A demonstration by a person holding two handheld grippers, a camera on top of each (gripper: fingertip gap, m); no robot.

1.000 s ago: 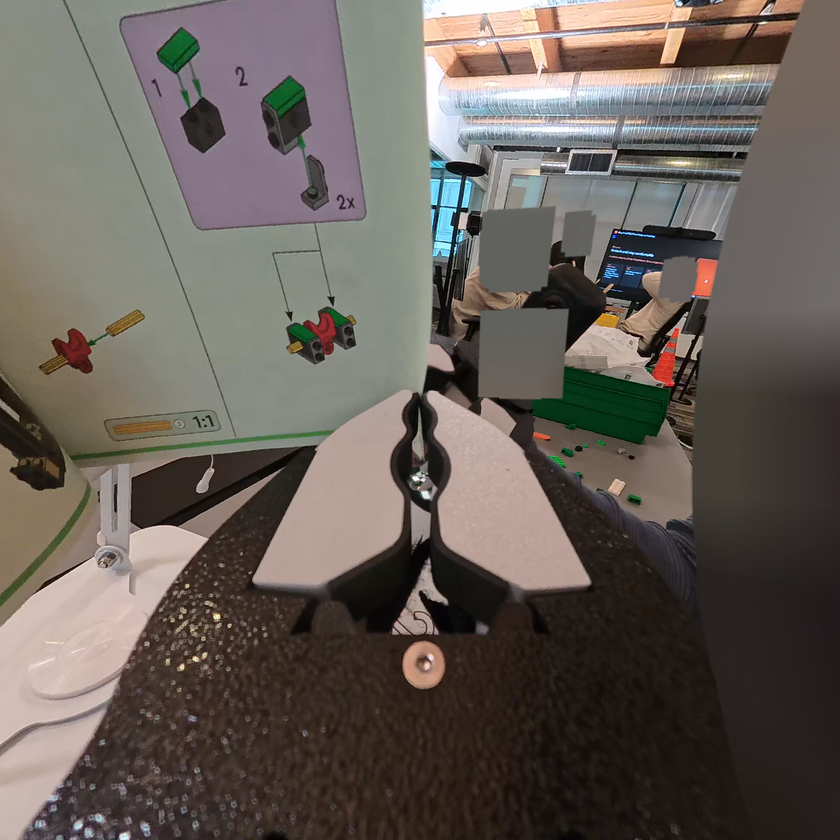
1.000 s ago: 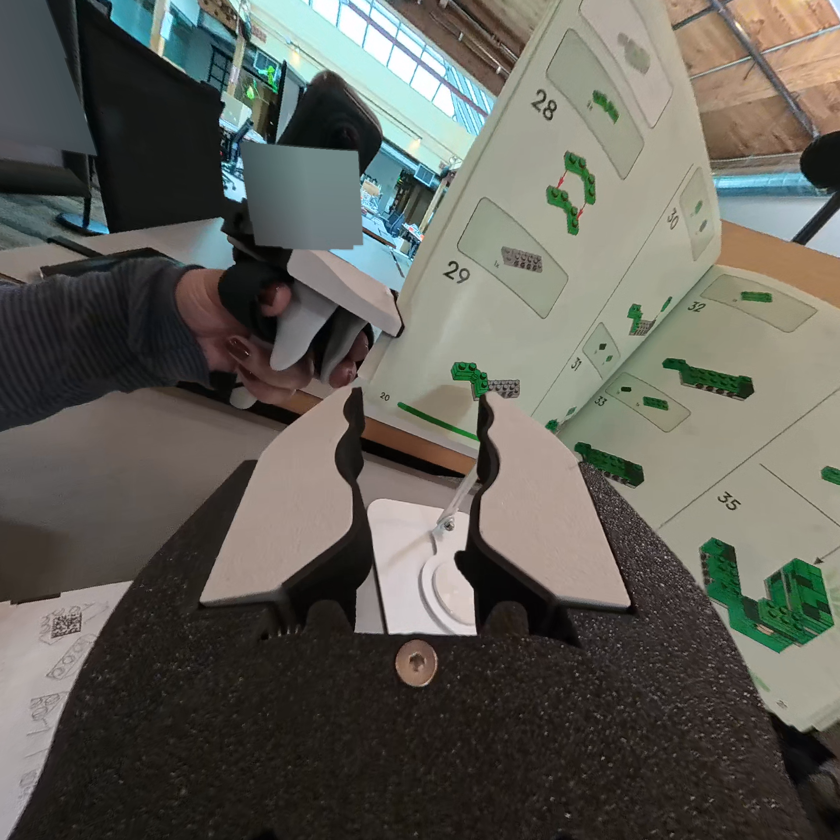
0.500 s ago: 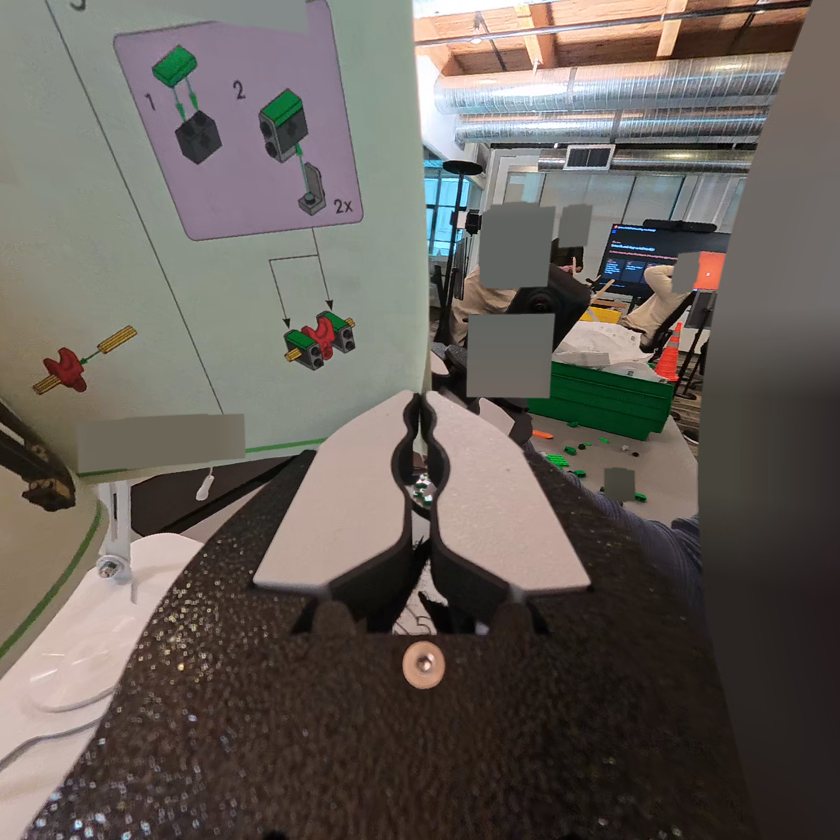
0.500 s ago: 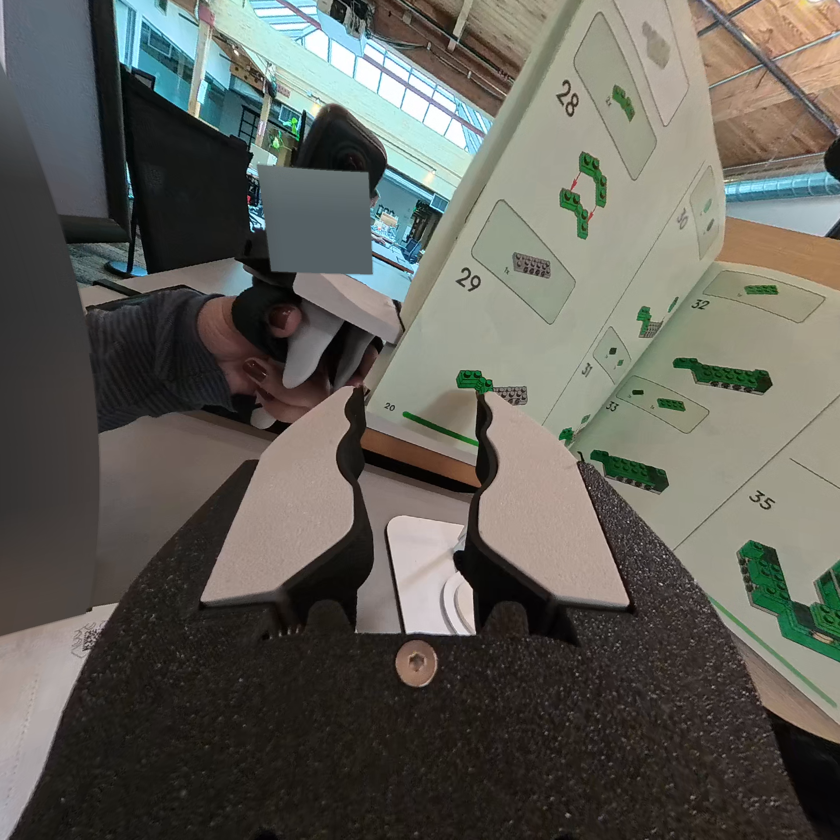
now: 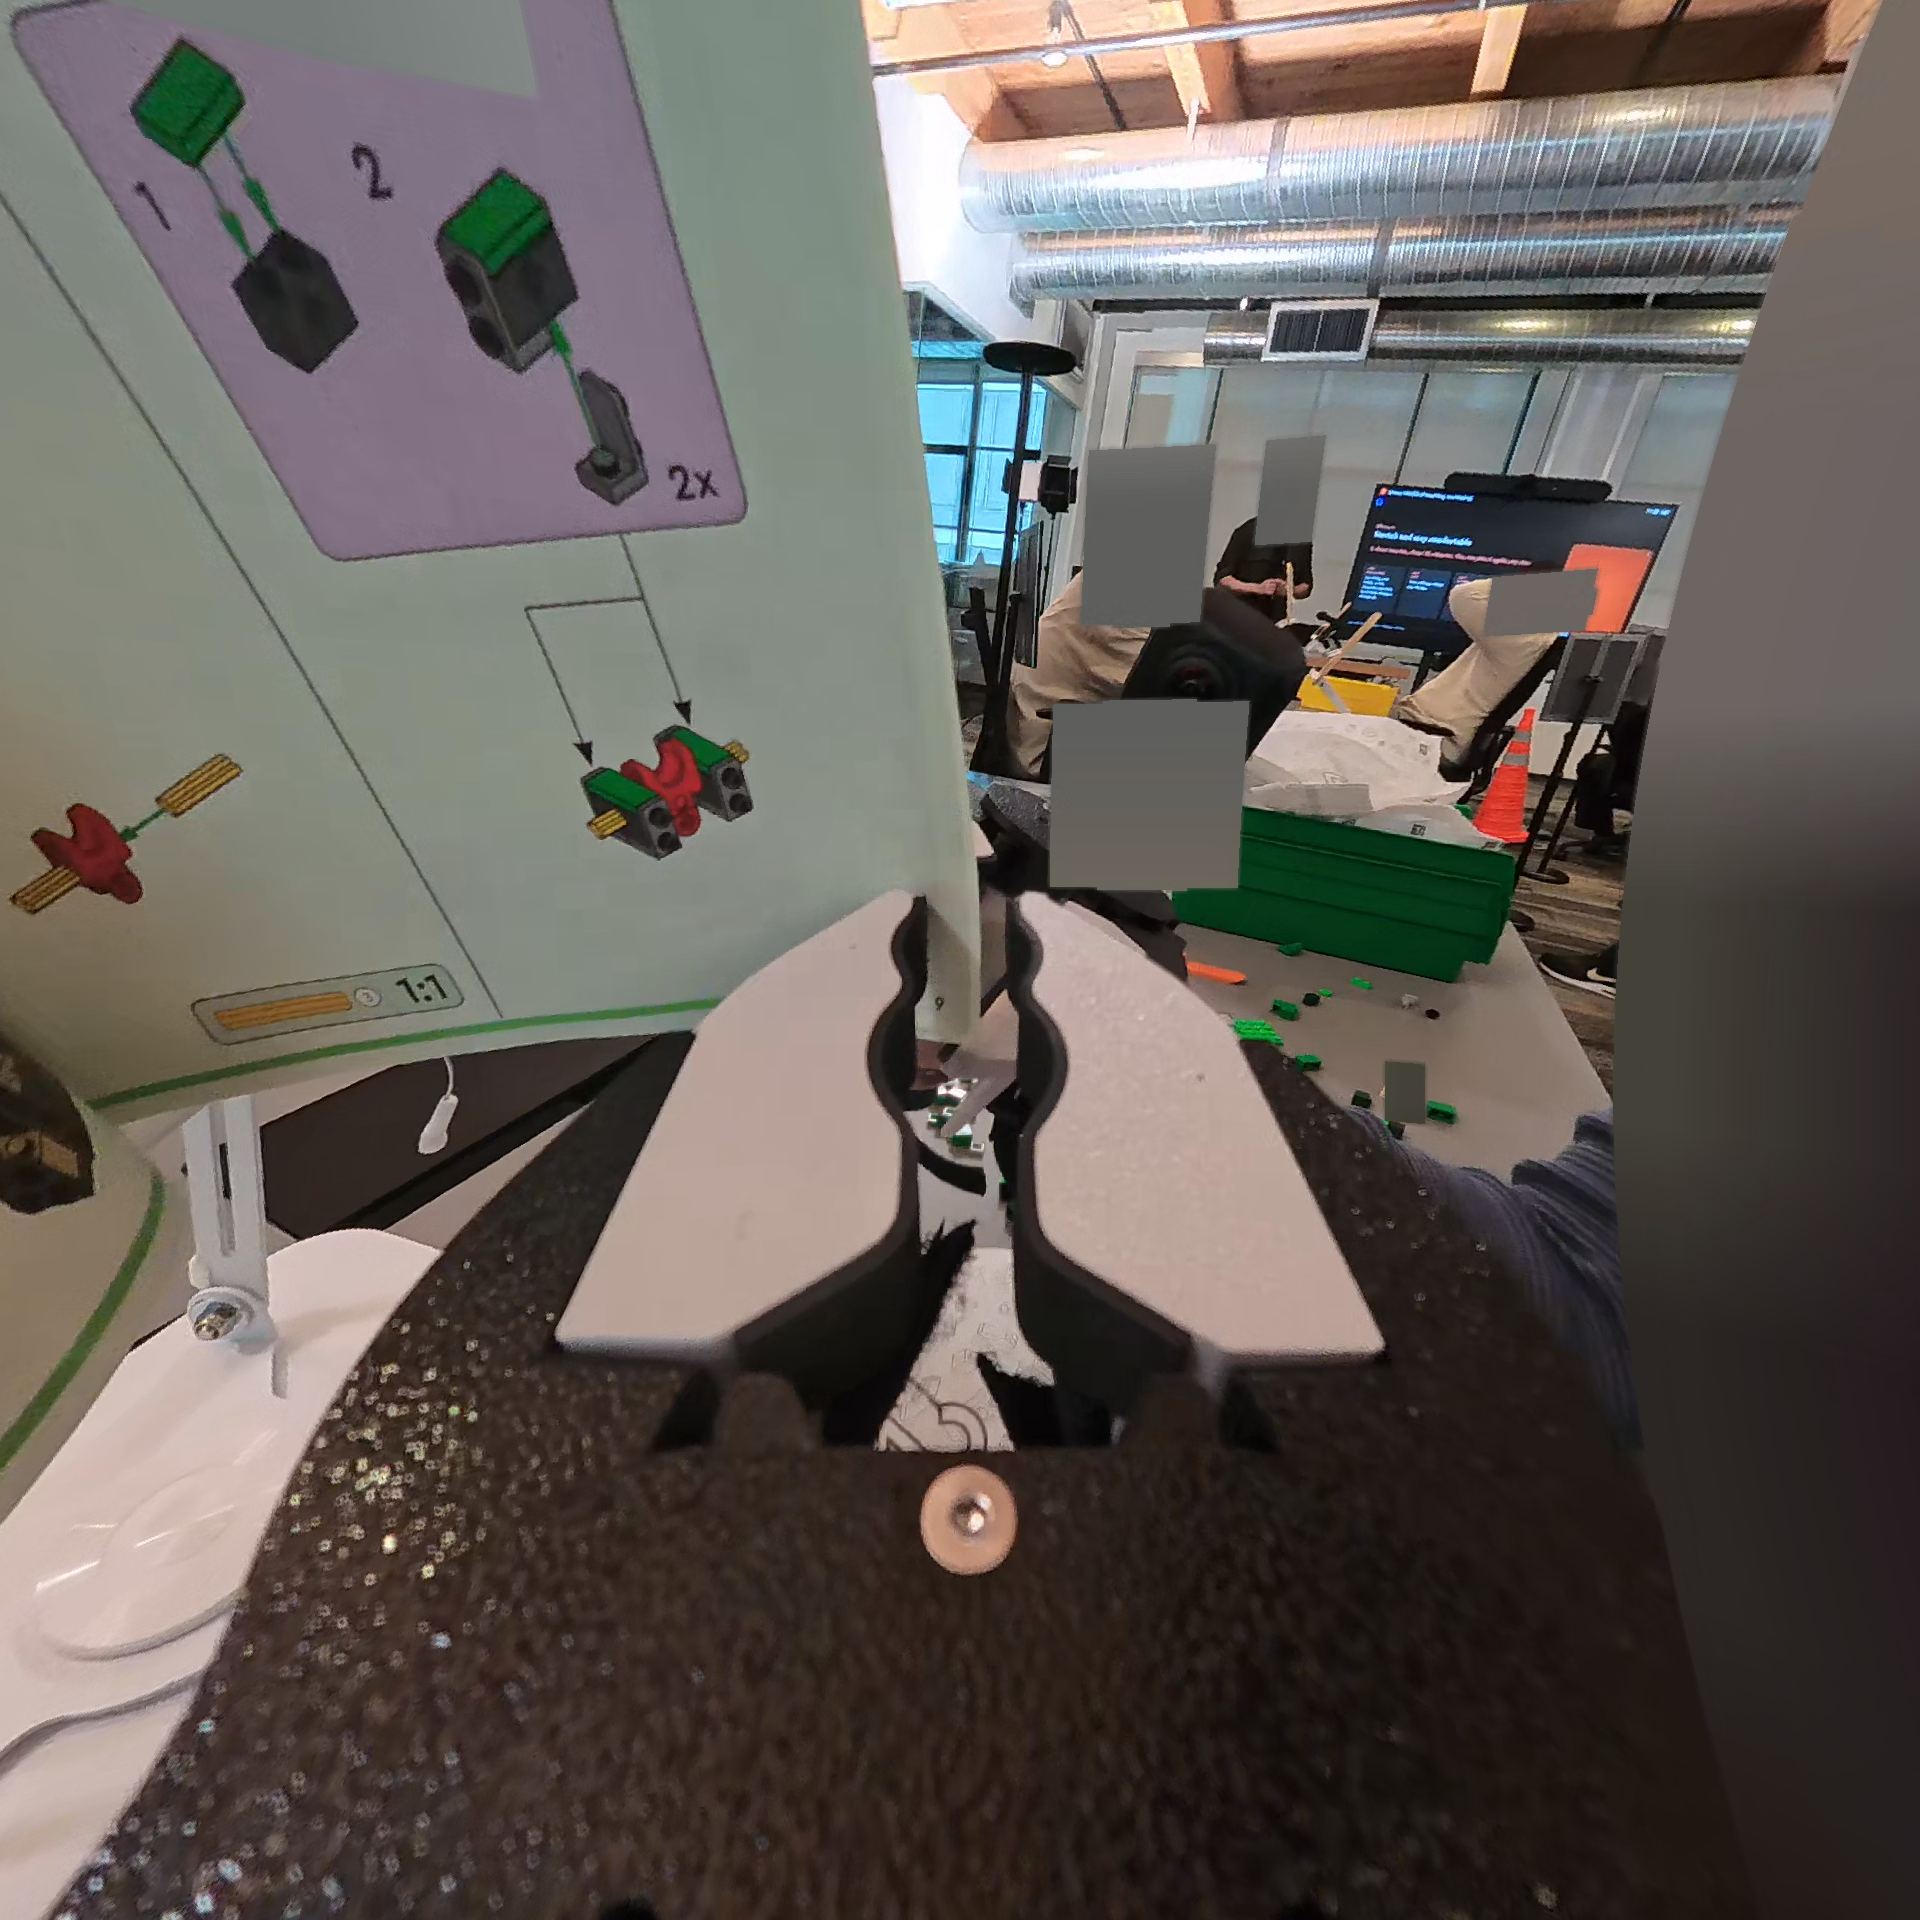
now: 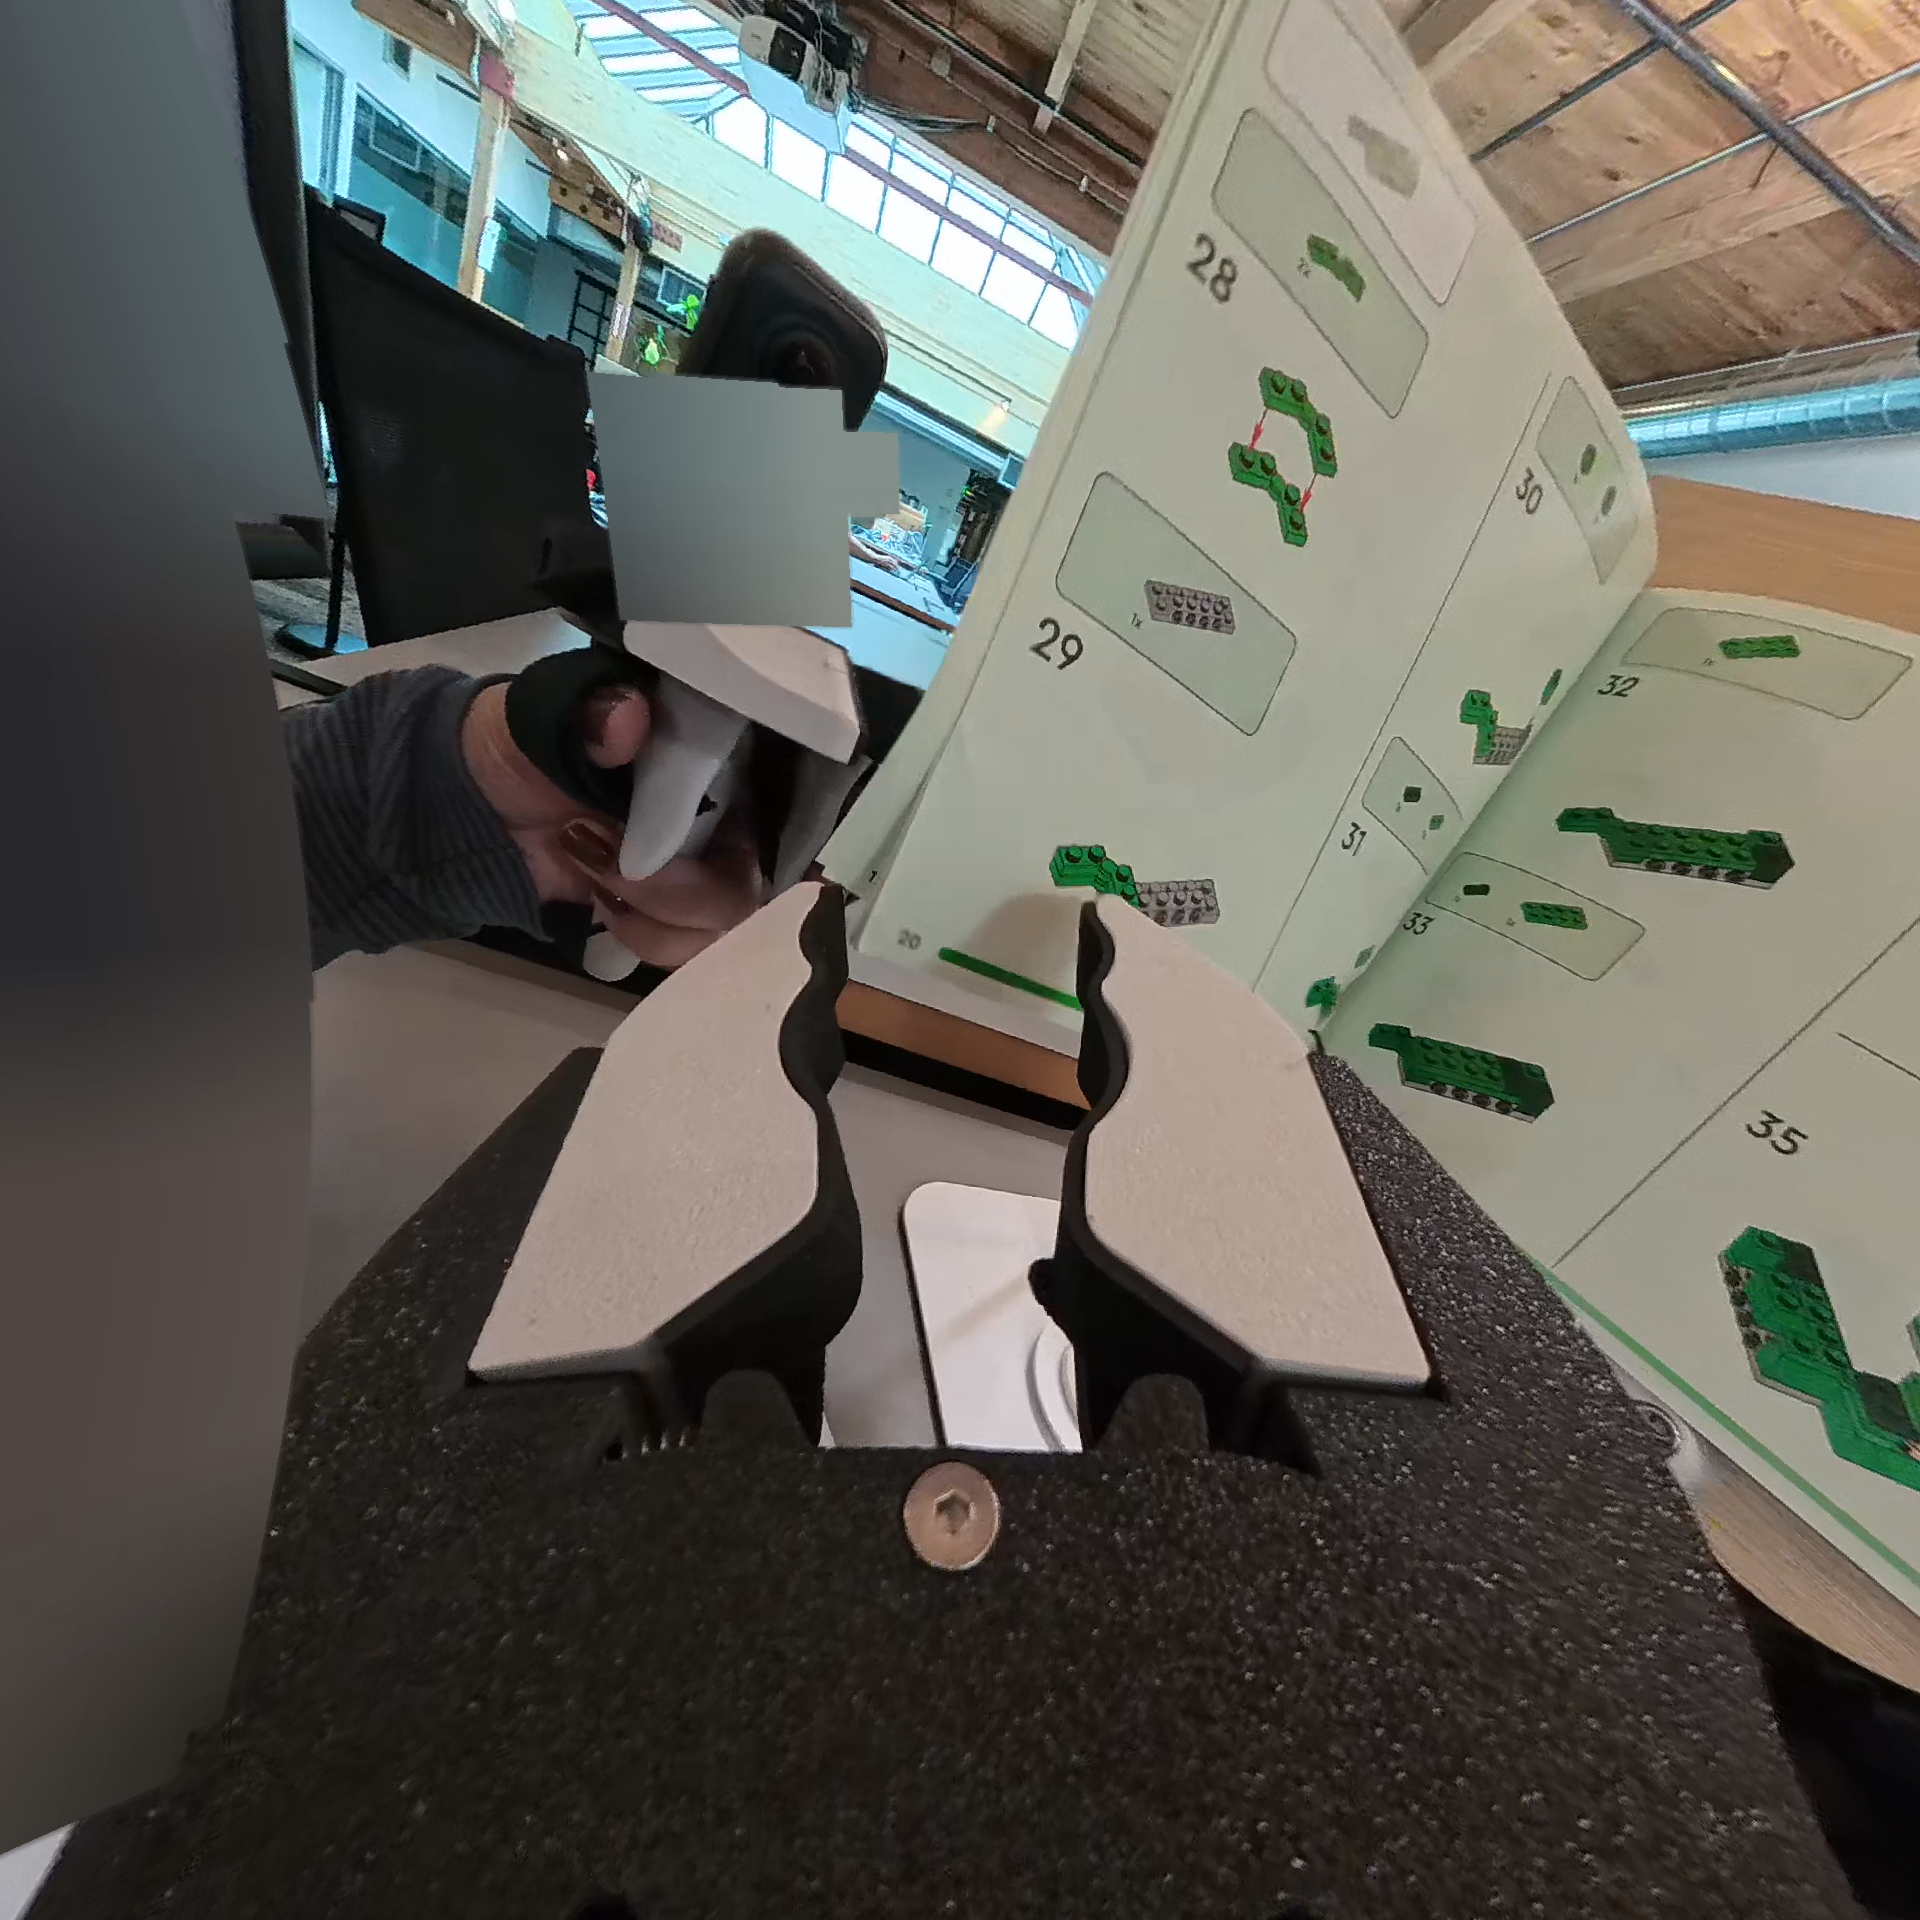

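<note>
Jaws of the left gripper point(image 5: 966, 925), clenched a second ago, now stand parted around the booklet page's point(image 5: 436, 644) corner; the right gripper point(image 6: 951, 914) waits released above the table point(image 6: 447, 1049).

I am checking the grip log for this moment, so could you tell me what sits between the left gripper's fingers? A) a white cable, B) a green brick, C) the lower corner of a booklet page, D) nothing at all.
C: in the left wrist view the left gripper has its fingers slightly parted, with the lower corner of the upright instruction booklet page in the gap between them.
</note>
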